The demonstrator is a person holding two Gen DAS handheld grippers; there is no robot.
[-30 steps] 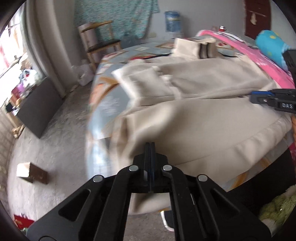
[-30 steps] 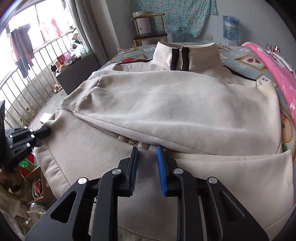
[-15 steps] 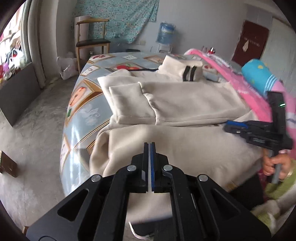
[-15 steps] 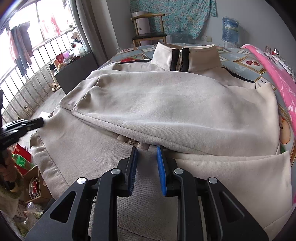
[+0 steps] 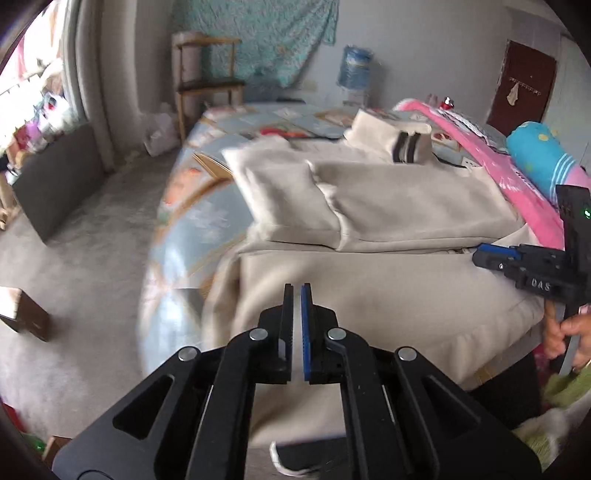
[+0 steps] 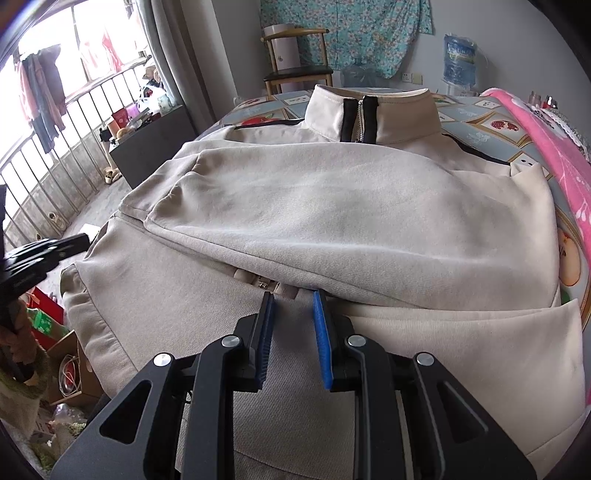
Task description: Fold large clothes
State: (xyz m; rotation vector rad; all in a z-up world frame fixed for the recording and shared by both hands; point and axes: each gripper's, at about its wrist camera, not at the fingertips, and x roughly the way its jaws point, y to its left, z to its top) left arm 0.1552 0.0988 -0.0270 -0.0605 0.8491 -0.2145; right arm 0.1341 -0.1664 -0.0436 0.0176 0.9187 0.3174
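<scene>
My left gripper (image 5: 296, 291) sits clenched on nothing, low centre of frame; my right gripper (image 6: 293, 299) (jaws parted) hangs released over the beige jacket (image 6: 351, 206).

A wooden chair (image 6: 297, 61) stands against the wall, under a hanging floral cloth (image 6: 347, 33). A water bottle (image 6: 459, 59) is to its right. A pink blanket (image 6: 546, 147) lies along the bed's edge — a dark cabinet (image 5: 55, 184) stands by the curtain (image 5: 86, 85).
</scene>
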